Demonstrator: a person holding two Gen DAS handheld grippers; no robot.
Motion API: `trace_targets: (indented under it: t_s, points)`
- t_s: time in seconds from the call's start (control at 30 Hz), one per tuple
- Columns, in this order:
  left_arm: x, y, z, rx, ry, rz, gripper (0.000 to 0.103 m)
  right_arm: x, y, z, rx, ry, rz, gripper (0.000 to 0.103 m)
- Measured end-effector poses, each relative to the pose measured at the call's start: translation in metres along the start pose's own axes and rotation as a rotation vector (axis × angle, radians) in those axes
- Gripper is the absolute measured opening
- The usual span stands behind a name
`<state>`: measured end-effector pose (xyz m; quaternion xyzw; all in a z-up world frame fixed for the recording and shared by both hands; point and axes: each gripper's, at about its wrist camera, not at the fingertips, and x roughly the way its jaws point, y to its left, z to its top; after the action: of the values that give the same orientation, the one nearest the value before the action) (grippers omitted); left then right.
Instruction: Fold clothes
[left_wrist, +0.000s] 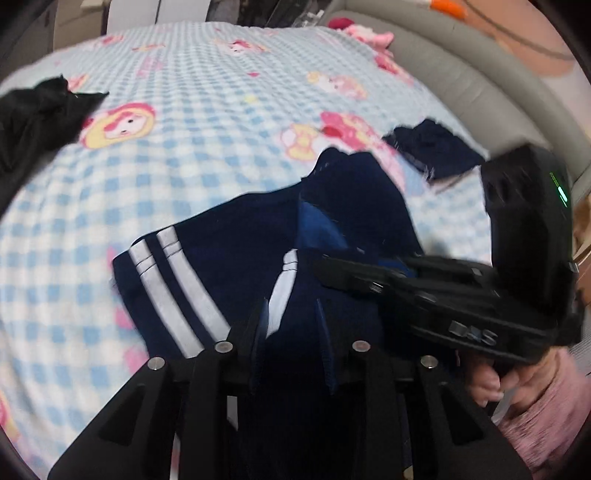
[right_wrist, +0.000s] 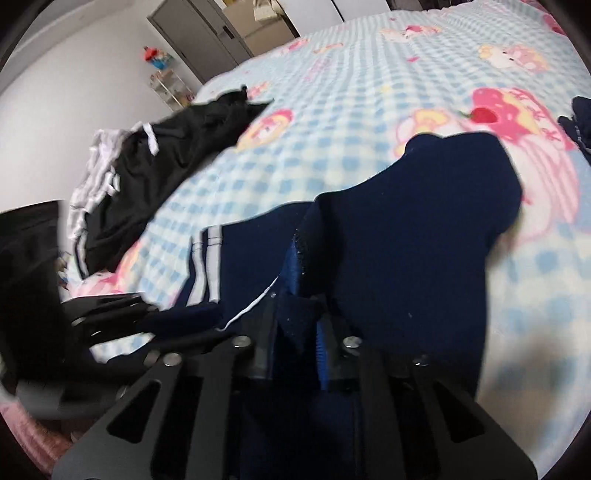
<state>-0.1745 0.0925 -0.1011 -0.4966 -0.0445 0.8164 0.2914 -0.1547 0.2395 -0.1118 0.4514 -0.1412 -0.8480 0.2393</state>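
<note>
While both tools grip the same navy garment (left_wrist: 236, 236), it hangs bunched between them above the bed (left_wrist: 207, 74), whose cover is a blue-and-white check printed with pink cartoon figures. In the left wrist view the left tool (left_wrist: 290, 325) has its fingers closed on a fold of the navy cloth, near a pair of white stripes that run across the fabric. The right tool (right_wrist: 295, 332) is likewise clamped on navy cloth, with a brighter blue lining showing at the pinch and a thin white cord trailing to its left. From the left wrist view the body of the right tool appears at the right edge, with a green light on it and a hand (left_wrist: 487, 380) in a pink sleeve (left_wrist: 546, 413) beneath. A black garment with white trim (right_wrist: 155, 170) lies crumpled near the far left edge of the bed, well apart from the navy one. A small dark folded piece (left_wrist: 436, 147) rests near the bed's right side, beside a grey padded headboard (left_wrist: 472, 81).
</note>
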Motion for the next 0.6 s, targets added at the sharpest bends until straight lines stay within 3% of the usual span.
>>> trace_targets:
  t_s: [0.03,0.1,0.13,0.17,0.27,0.3,0.37,0.43,0.6]
  points:
    - [0.004,0.002,0.003,-0.008,0.006,-0.03,0.048,-0.006,0.001,0.0,-0.013,-0.023,0.013,0.011]
    - [0.012,0.003,0.008,-0.016,0.026,-0.064,0.051,-0.017,0.004,0.001,-0.041,-0.071,0.032,0.01]
    - [0.016,0.004,0.01,-0.02,0.037,-0.081,0.046,-0.022,0.006,0.001,-0.055,-0.095,0.041,0.01]
    - [0.018,0.004,0.012,-0.023,0.039,-0.093,0.027,-0.026,0.007,0.002,-0.061,-0.114,0.049,0.01]
    - [0.006,0.002,0.012,-0.028,-0.02,-0.086,0.01,-0.035,0.005,0.005,-0.041,-0.162,0.061,0.011]
    - [0.001,0.002,0.012,-0.034,-0.041,-0.079,0.01,-0.038,0.003,0.006,-0.031,-0.179,0.055,0.012]
    - [-0.012,0.01,0.01,-0.067,-0.084,-0.028,0.007,-0.044,-0.002,0.008,-0.003,-0.204,0.03,0.028]
    - [-0.02,0.019,0.009,-0.101,-0.11,0.018,0.006,-0.047,-0.01,0.01,0.029,-0.217,-0.005,0.035]
    - [-0.031,0.044,0.001,-0.191,-0.133,0.08,0.006,-0.036,-0.035,0.011,0.114,-0.155,-0.14,0.035]
